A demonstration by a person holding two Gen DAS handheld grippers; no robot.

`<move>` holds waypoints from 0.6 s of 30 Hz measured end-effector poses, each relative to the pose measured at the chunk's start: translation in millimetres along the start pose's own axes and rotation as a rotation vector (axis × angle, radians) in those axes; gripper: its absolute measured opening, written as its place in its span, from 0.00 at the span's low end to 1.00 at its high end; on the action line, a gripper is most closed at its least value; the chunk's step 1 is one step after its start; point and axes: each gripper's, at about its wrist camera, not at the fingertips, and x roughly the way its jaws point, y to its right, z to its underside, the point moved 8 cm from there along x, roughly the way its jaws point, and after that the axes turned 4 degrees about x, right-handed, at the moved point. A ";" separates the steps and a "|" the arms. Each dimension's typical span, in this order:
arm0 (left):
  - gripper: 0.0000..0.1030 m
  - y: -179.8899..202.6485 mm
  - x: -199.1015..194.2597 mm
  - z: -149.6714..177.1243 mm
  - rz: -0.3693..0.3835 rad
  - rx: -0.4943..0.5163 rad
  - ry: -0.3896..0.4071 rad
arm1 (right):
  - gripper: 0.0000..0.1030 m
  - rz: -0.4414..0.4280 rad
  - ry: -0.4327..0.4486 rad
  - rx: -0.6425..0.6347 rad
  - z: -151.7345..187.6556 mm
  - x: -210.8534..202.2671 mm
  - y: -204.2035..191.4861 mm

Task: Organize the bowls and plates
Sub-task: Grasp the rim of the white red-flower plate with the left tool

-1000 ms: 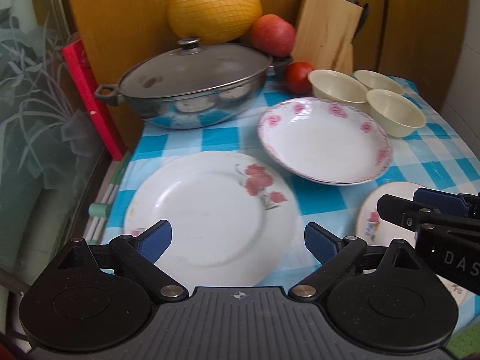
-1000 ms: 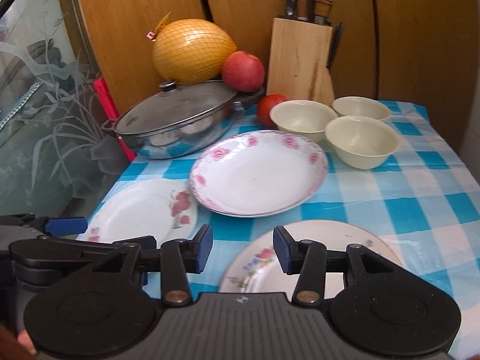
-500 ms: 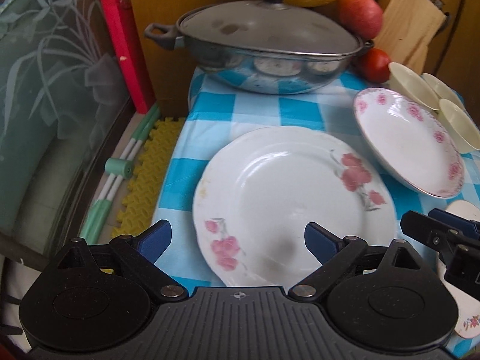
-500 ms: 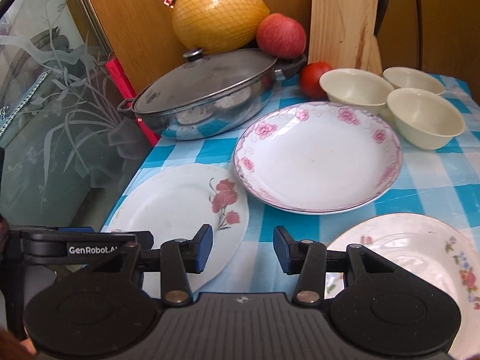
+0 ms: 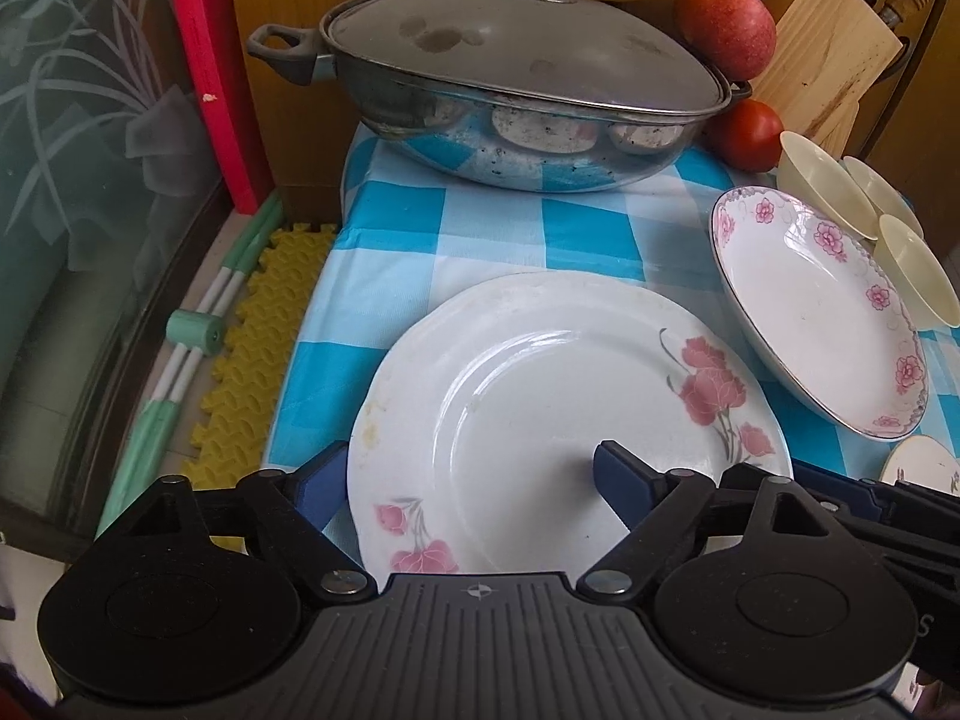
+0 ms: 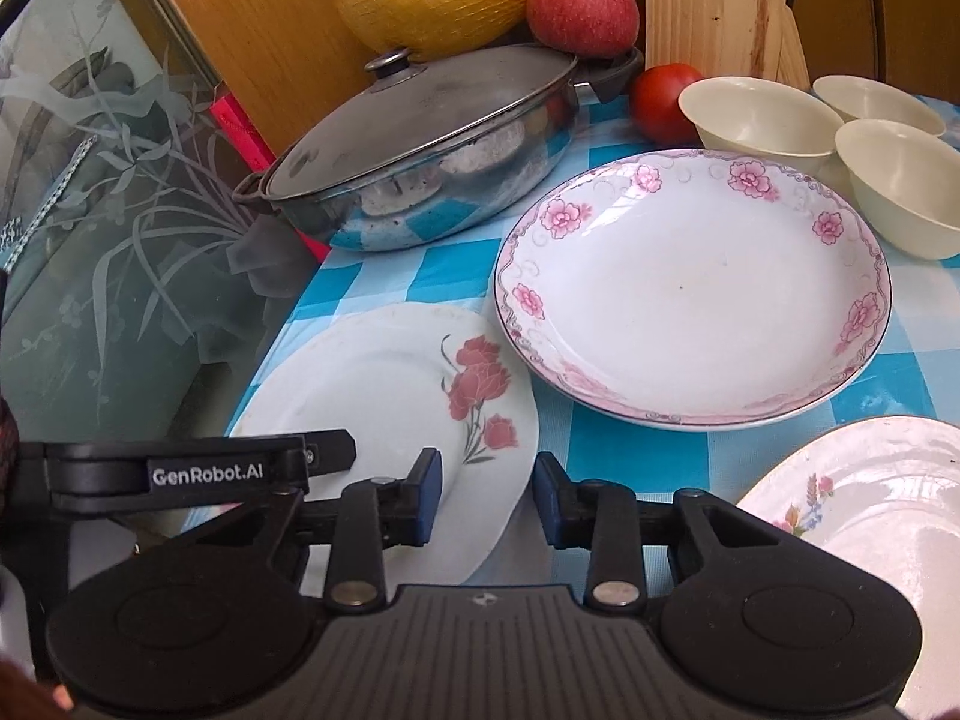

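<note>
Two grippers angle steeply down over the checked counter (image 6: 900, 372). The left gripper (image 5: 471, 483) has its jaws wide, having just narrowed a little, straddling the near rim of the flat rose plate (image 5: 540, 408) without pressing it. The right gripper (image 6: 487, 501) has been closing to a narrow gap over that plate's right edge, gripping nothing. A deep pink-rimmed plate (image 6: 690, 294) and three cream bowls (image 6: 756, 117) sit empty. Only the left view shows a yellow mat (image 5: 264, 348); only the right shows most of a third plate (image 6: 870, 498).

A home kitchen: lidded steel pan (image 5: 510, 96), wooden knife block (image 5: 828, 66), fruit, blue-checked cloth-covered bench (image 5: 480, 240)
</note>
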 end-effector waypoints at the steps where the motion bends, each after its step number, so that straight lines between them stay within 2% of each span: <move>1: 0.87 0.1 0.7 -0.8 0.000 0.002 0.000 | 0.31 -0.003 0.000 0.002 -1.1 0.5 0.3; 10: 0.88 0.8 9.3 -12.2 0.020 0.037 0.023 | 0.31 -0.014 0.008 0.002 -2.1 1.0 2.5; 14: 0.87 6.7 -0.2 1.2 0.025 0.052 0.007 | 0.31 0.008 -0.007 -0.008 5.3 -7.8 4.0; 18: 0.87 13.0 -14.1 23.4 0.023 0.070 0.011 | 0.31 -0.004 -0.018 -0.021 15.9 -18.0 8.2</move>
